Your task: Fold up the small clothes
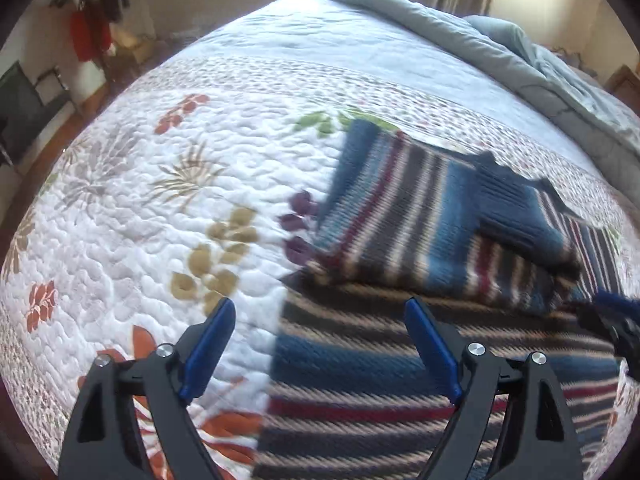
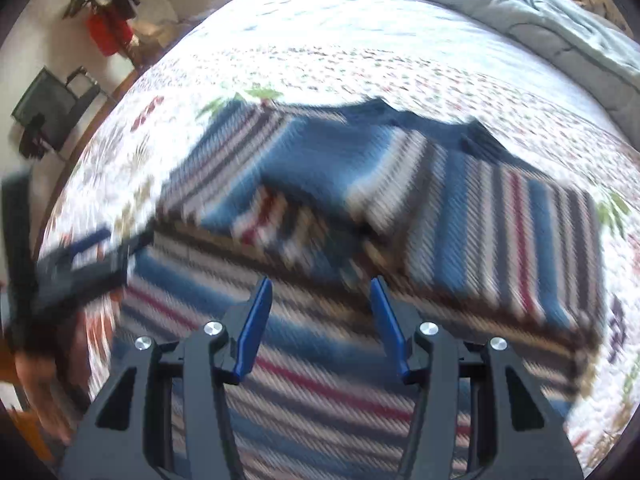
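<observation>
A striped knit sweater (image 1: 400, 232) in blue, grey, cream and dark red lies on the floral quilt (image 1: 160, 184), its sleeves folded over the body. My left gripper (image 1: 320, 308) is open and empty above the sweater's left edge, one finger over the quilt and one over the knit. My right gripper (image 2: 320, 284) is open and empty above the sweater (image 2: 440, 208), over its near part. The left gripper also shows in the right wrist view (image 2: 84, 256) at the far left, blurred. The right gripper's tip shows in the left wrist view (image 1: 612, 312) at the right edge.
A pale blue duvet (image 1: 540, 60) is bunched at the far side of the bed. Beyond the bed's left edge are a wooden floor, a dark screen (image 1: 24, 116) and hanging red clothing (image 1: 88, 32).
</observation>
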`<state>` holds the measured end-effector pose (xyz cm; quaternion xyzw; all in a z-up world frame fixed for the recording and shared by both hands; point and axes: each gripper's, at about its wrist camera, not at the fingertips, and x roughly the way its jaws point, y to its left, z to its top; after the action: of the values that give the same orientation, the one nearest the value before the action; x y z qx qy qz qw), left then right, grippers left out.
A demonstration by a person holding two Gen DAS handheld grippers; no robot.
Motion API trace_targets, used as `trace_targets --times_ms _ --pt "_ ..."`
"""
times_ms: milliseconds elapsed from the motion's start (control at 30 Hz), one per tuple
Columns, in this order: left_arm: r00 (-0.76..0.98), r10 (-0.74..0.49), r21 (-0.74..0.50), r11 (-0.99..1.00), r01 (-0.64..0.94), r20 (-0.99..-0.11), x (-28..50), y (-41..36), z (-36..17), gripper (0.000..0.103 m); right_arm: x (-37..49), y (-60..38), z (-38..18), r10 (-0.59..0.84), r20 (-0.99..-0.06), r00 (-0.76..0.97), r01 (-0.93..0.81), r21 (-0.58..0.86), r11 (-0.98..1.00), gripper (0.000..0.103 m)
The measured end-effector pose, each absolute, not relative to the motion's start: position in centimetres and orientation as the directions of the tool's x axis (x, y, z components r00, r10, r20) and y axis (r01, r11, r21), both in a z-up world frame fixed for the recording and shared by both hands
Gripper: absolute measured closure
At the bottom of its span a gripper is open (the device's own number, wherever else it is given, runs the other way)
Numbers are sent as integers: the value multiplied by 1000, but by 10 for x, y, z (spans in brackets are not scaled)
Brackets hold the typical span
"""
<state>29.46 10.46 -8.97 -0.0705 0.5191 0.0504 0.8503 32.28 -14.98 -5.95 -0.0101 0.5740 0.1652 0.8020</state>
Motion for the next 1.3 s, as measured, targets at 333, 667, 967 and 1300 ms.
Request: trace_targets --times_ms 333,667,967,1300 --pt "441 15 -111 960 -257 -897 299 130 -105 16 402 -83 -99 126 -964 236 -260 62 964 39" --pt "432 31 -106 951 -289 -901 301 135 -111 16 410 -92 -116 95 -979 179 -264 45 964 95" --pt "432 35 -83 965 -250 -901 301 116 -116 16 389 -256 -53 89 -923 375 -62 70 996 94" --pt "424 41 -33 985 -168 -905 302 80 -125 16 369 -398 -119 169 -954 249 221 226 949 60"
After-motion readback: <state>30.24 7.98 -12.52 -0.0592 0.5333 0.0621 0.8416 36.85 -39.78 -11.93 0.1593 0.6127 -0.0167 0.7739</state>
